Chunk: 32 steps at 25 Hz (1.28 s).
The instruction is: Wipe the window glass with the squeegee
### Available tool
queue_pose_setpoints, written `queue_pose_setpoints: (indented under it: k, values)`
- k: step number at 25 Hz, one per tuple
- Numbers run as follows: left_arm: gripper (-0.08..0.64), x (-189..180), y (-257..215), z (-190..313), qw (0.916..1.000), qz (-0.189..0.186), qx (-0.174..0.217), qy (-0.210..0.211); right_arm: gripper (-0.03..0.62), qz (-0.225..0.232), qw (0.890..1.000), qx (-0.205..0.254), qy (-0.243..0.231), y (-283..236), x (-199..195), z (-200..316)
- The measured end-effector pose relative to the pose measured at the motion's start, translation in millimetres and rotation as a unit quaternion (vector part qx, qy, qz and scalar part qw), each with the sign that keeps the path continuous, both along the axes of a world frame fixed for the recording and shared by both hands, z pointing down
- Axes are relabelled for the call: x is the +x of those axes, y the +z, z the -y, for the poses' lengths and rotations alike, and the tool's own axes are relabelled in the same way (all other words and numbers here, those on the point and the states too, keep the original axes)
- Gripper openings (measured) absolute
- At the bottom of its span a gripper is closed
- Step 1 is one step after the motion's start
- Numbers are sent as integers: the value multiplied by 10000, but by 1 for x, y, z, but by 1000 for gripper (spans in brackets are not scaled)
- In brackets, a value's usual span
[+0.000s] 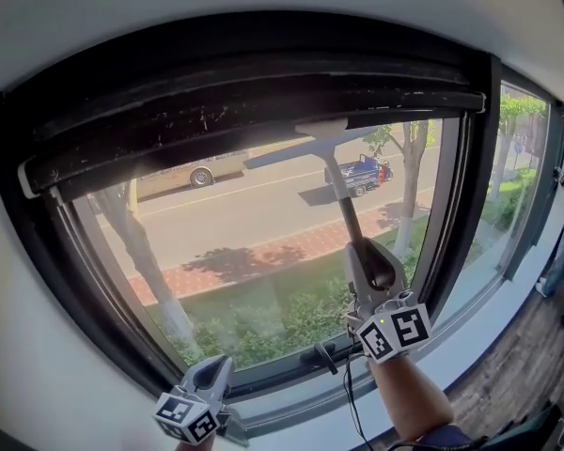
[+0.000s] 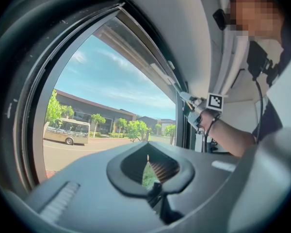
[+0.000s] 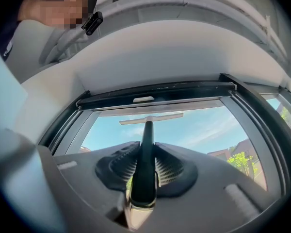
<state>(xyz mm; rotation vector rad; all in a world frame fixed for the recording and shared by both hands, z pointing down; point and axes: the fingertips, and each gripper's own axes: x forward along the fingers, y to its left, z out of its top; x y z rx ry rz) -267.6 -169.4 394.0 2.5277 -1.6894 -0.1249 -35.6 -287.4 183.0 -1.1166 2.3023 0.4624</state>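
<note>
Clamping the dark-handled, T-shaped squeegee [image 1: 341, 195]: right gripper [image 3: 144, 165]; left gripper [image 2: 151, 179] closed, empty.

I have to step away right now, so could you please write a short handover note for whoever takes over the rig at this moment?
Right claw: shut on the squeegee, arm raised.
Left claw: shut, empty, low by the bottom frame, to the left of the right one.
Squeegee: its blade is at the top edge of the glass, just under the top frame, right of the pane's middle.
Done: blade placed at the top; which areas are already wiped can't be told.
Left: probably pull the blade down, then repeat across the pane.
</note>
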Motion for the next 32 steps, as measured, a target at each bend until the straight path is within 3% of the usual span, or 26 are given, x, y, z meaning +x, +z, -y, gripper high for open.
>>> queue_pose_setpoints:
  k: [17, 25, 32]
  values:
    - [5, 9, 11, -8, 9997, -43, -229, 100, 100, -120, 9988, -470, -97, 46, -3, -6]
    - [5, 18, 16, -5, 9995, -49, -201, 247, 100, -211, 9966, -798, -72, 78, -3, -11]
    - [5, 20, 33, -9, 9986, -76, -397, 341, 100, -259, 9926, -1187, -51, 118, -3, -17]
